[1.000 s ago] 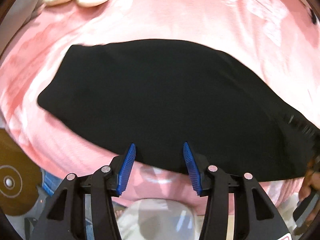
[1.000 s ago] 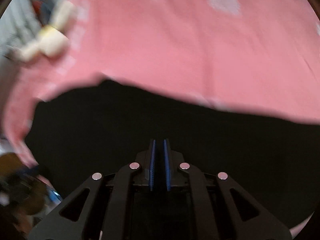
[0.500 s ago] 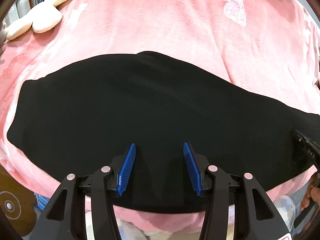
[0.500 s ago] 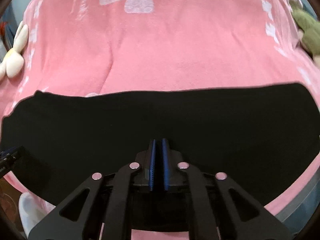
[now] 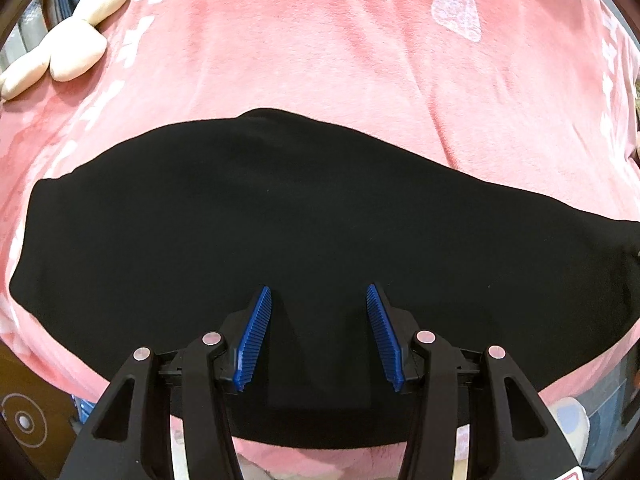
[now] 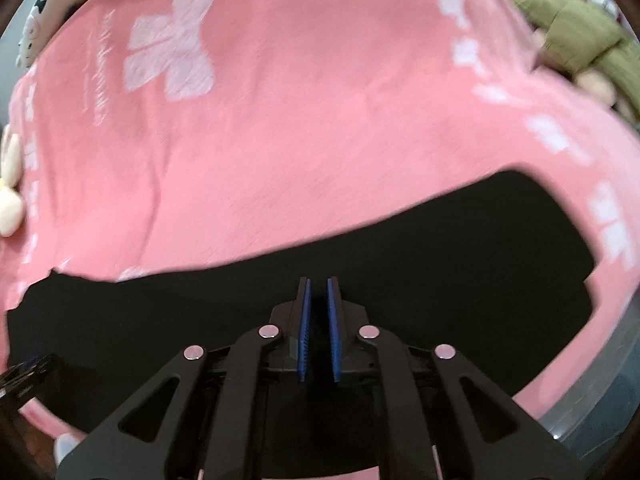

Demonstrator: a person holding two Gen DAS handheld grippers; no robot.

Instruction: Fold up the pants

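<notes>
Black pants point(image 5: 320, 216) laid flat across near edge of pink blanket point(image 5: 304, 48). Left gripper point(image 5: 319, 294) angled steeply down over near middle of pants, jaws about half spread, nothing between pads. Right gripper point(image 6: 318, 286) tilted down over pants toward right end, jaws just parted to narrow slit, empty. Cream plush toy point(image 5: 60, 52) at far left; green plush toy point(image 6: 576, 36) at far right.

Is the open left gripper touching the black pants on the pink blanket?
Cannot tell. The left wrist view shows the left gripper over the black pants, height unclear.
</notes>
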